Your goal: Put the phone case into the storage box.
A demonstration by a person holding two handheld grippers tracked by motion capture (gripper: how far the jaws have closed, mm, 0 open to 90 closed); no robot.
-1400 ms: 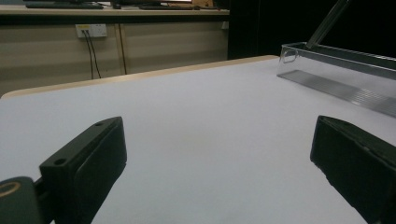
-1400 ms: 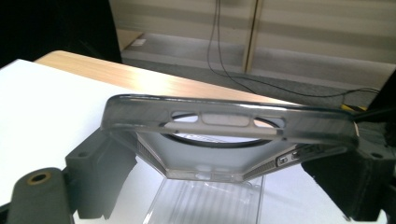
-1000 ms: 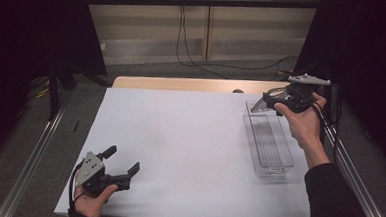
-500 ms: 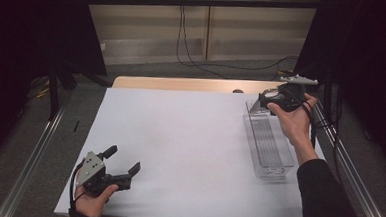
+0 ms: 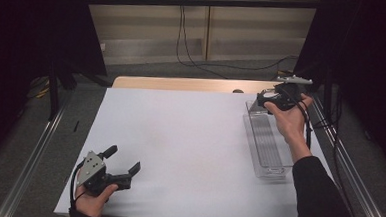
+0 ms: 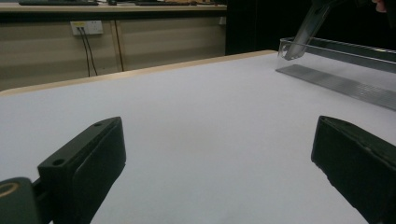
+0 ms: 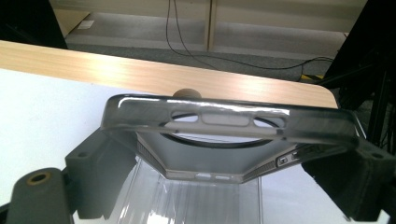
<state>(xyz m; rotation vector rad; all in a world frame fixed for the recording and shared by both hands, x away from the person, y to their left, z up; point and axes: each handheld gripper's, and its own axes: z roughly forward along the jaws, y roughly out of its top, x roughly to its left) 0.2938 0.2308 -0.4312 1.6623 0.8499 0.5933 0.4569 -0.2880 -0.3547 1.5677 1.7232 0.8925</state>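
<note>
nearest, lower left of the high view: left gripper (image 5: 128, 167), held in a hand (image 5: 93, 201) at the near edge of the white table sheet (image 5: 179, 138). jaws spread wide, nothing between them; the left gripper view shows both black jaws far apart at the bottom corners with bare sheet between.

next, right of the high view: clear tray (image 5: 267, 142), long and narrow, lying lengthwise near the sheet's right edge, with a ribbed floor. it appears again at the upper right of the left gripper view (image 6: 345, 60).

farther, upper right of the high view: right gripper (image 5: 261, 99), raised in the right hand (image 5: 290, 121) above the tray's far end. its jaws are closed on a translucent grey phone case (image 7: 229, 123); in the right gripper view the case spans the middle of the frame, edge-on, one jaw on each side, tray below it. the case hangs tilted at the top right of the left gripper view (image 6: 306, 32), its low end over the tray's far corner; whether they touch cannot be told.

farthest, top of the high view: bare wooden table edge (image 5: 182, 84), then floor with black cables (image 5: 189, 48).
</note>
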